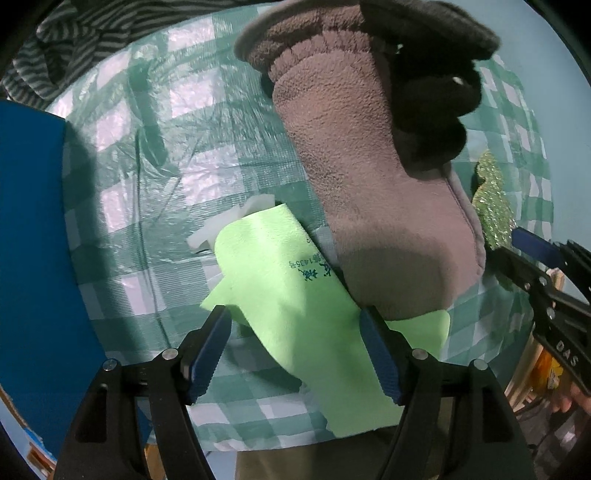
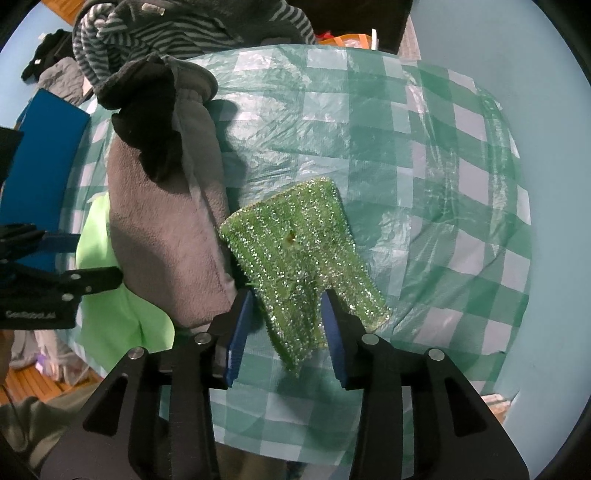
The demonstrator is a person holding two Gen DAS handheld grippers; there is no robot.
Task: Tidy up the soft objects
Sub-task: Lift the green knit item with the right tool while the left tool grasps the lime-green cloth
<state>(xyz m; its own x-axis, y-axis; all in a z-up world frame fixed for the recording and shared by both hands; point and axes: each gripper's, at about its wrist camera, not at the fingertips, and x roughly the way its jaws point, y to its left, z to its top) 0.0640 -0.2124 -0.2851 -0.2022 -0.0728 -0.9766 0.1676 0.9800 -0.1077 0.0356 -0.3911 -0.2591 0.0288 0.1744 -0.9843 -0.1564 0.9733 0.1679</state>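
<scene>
On the table (image 2: pixel 424 155): green/white check plastic cover, soft items grouped twd the near-left side.
Grey fleece item (image 1: pixel 369 177): long, plush, w/ a darker grey/black part (image 1: pixel 436 92) at its far end; lies lengthwise in the middle. Near end rests on the lime cloth.
Lime cloth (image 1: pixel 295 295): flat, thin, w/ small printed characters; partly under the fleece item, near edge reaching the table edge. White scrap (image 1: pixel 236 218) pokes out at its far end.
Glitter cloth (image 2: pixel 303 258): green, sparkly, just beside the fleece item on its right, flat on the cover.
Left gripper (image 1: pixel 295 354): jaws wide apart, straddling the lime cloth's near part; pads not pressing it. Right pad sits close to the fleece item's near end.
Right gripper (image 2: pixel 286 332): jaws partly apart, glitter cloth's near end btwn them; gaps show both sides, no clamp.
Striped garment (image 2: pixel 177 29): grey/dark stripes, heaped at far-left edge.
Blue box (image 1: pixel 33 258): left side of table.
</scene>
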